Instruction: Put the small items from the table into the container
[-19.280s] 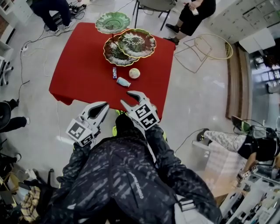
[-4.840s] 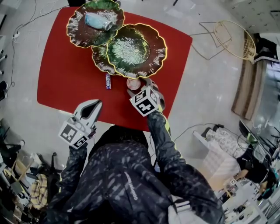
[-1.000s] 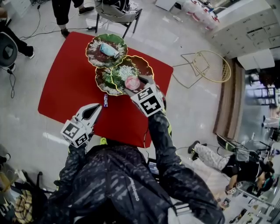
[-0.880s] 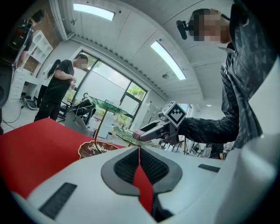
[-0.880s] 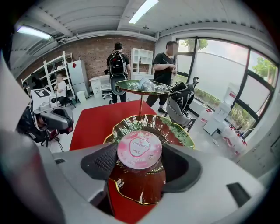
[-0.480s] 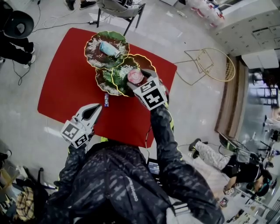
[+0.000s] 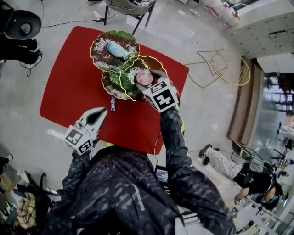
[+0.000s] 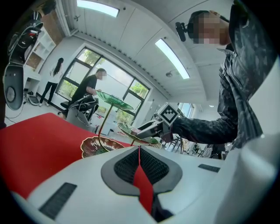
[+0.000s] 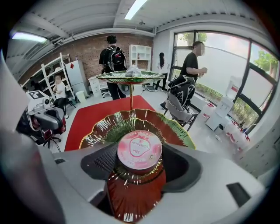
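Note:
My right gripper (image 7: 148, 80) is shut on a round pink-lidded cup (image 7: 144, 77), held just over the middle leaf-shaped plate (image 7: 131, 72) of a tiered stand on the red table (image 7: 69, 82). The right gripper view has the cup (image 9: 139, 151) between the jaws, with that plate (image 9: 131, 124) beyond it. A pale blue pouch (image 7: 117, 49) lies on the top plate (image 7: 103, 46). A small blue packet (image 7: 113, 103) lies on the table by the lowest plate (image 7: 110, 85). My left gripper (image 7: 102, 111) hangs shut with nothing in it at the table's near edge.
A gold wire frame (image 7: 225, 64) stands on the floor to the right of the table. A chair (image 7: 131, 7) stands behind it. A person sits at the far left (image 7: 18, 43). Several people stand behind the table (image 9: 113, 59).
My right gripper has lifted the pink cup off the table and carried it over the middle plate, a little farther in over the last second. The left gripper has stayed put.

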